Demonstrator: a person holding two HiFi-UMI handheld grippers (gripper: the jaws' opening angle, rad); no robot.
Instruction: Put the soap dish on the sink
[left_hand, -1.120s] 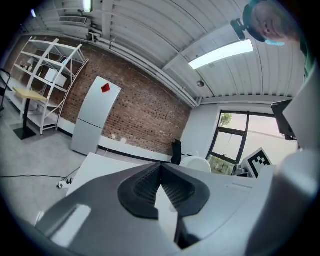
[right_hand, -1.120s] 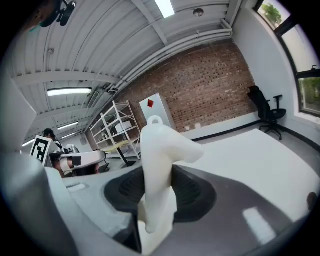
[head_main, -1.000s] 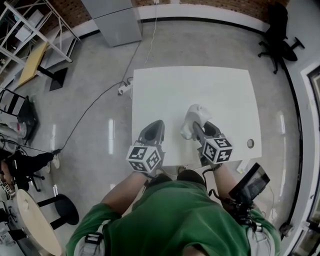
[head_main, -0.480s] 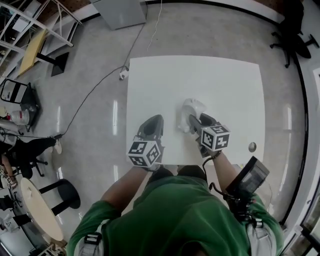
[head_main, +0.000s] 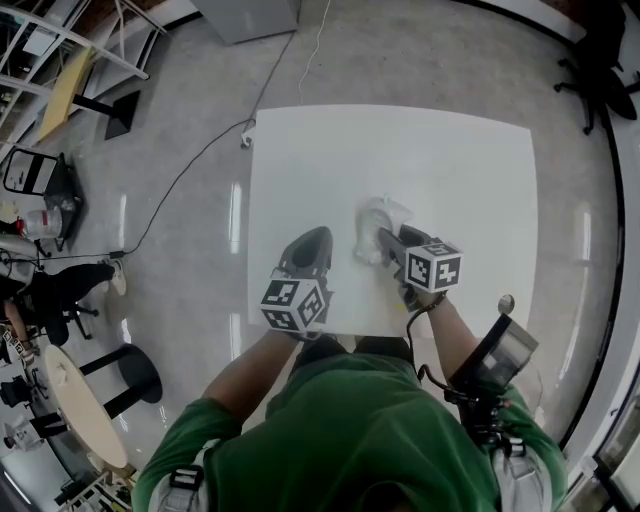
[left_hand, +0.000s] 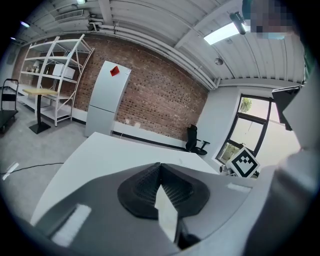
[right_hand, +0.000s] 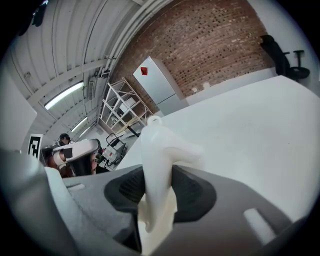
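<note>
White soap dish (head_main: 374, 222): plastic, and we hold it upright in the right gripper (head_main: 384, 240). It is over the near half of the worktop (head_main: 400, 150), a little right of the middle and short of the near edge. We cannot tell whether it touches the surface.
Fingers (right_hand: 195, 192) of the right gripper: closed on the lower part of the soap dish from both sides, with its curved top rising above them.
Place of the left gripper (head_main: 316, 236): over the worktop by its near edge, left of the soap dish and apart from it.
Fingers (left_hand: 141, 182) of the left gripper: we see them closed tip to tip, holding nothing.
Grey floor (head_main: 180, 120): polished, and a cable (head_main: 190, 195) runs across it toward the worktop's far left corner.
</note>
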